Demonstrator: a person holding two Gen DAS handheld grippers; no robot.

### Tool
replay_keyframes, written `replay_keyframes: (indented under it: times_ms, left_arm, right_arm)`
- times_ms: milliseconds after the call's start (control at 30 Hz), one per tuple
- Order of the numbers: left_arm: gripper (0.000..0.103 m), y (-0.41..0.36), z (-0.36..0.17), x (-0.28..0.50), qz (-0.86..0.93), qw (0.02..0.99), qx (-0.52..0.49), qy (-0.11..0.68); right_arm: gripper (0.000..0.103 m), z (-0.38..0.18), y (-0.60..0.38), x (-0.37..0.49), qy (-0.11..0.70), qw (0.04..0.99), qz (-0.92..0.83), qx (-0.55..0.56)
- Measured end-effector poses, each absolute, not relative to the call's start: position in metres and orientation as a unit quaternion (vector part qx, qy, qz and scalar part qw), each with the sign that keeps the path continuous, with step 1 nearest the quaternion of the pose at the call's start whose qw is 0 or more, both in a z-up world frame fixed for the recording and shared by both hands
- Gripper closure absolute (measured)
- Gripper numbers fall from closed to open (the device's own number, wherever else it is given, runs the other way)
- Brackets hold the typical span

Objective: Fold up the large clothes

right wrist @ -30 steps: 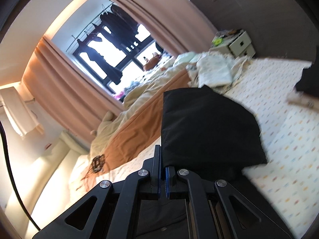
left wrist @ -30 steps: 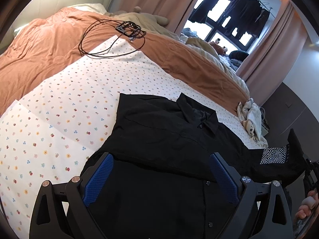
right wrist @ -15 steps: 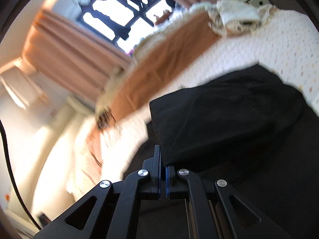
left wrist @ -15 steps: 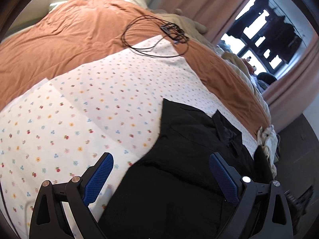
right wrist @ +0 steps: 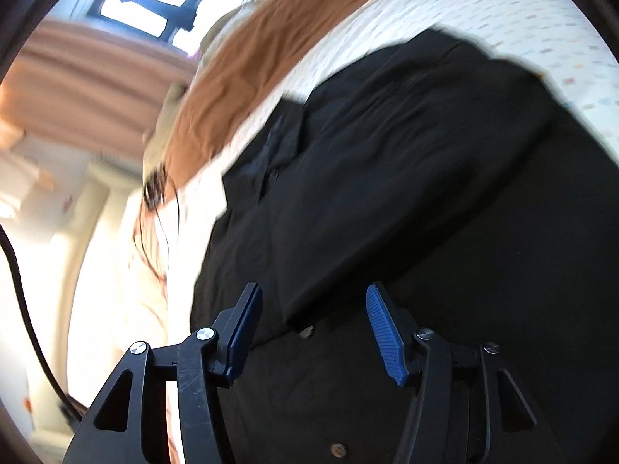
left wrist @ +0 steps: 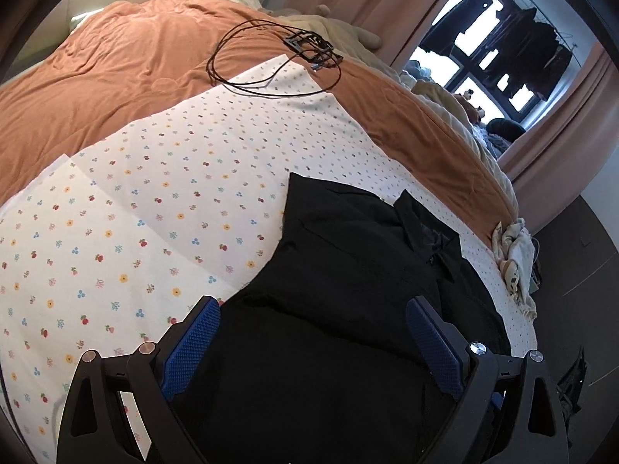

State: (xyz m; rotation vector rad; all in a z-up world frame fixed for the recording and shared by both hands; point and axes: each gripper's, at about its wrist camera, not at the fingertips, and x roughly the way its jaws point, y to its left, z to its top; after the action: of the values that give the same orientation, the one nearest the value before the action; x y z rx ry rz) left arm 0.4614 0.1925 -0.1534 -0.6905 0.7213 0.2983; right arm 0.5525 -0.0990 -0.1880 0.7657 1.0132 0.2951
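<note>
The black shirt (left wrist: 348, 309) lay spread on the floral sheet (left wrist: 154, 212), directly below and ahead of both claws. The left gripper (left wrist: 313, 332) stood wide, holding nothing. The right gripper (right wrist: 311, 309) was opening, its pads apparently clear of the folded sleeve between them.

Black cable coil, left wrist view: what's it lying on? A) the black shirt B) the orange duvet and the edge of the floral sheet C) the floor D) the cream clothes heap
B: the black cable coil sits at the far end of the bed, across the orange duvet and the far edge of the floral sheet, well clear of the black shirt.
</note>
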Motion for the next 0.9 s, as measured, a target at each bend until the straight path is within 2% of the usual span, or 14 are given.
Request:
replay_keyframes:
  times_ms: [267, 400, 667, 833, 867, 900]
  left_arm:
    - [0.006, 0.186, -0.159, 0.467, 0.131, 0.868, -0.323, 0.355]
    - [0.006, 0.189, -0.162, 0.467, 0.133, 0.865, -0.325, 0.358]
    - [0.006, 0.189, -0.165, 0.468, 0.132, 0.863, -0.328, 0.362]
    - [0.006, 0.189, -0.164, 0.468, 0.126, 0.864, -0.327, 0.362]
    - [0.006, 0.190, -0.164, 0.468, 0.126, 0.864, -0.328, 0.362]
    - [0.006, 0.191, -0.164, 0.468, 0.127, 0.863, -0.329, 0.362]
  right_arm:
    - [0.046, -0.195, -0.180, 0.553, 0.407, 0.799, 0.064, 0.438]
    - [0.046, -0.202, -0.185, 0.563, 0.399, 0.791, 0.058, 0.460]
    - [0.046, -0.200, -0.147, 0.585, 0.415, 0.811, 0.070, 0.407]
    - [0.046, -0.222, -0.143, 0.589, 0.444, 0.806, 0.051, 0.389]
    - [0.058, -0.220, -0.142, 0.589, 0.440, 0.809, 0.053, 0.386]
    - [0.087, -0.217, -0.139, 0.589, 0.434, 0.812, 0.068, 0.385]
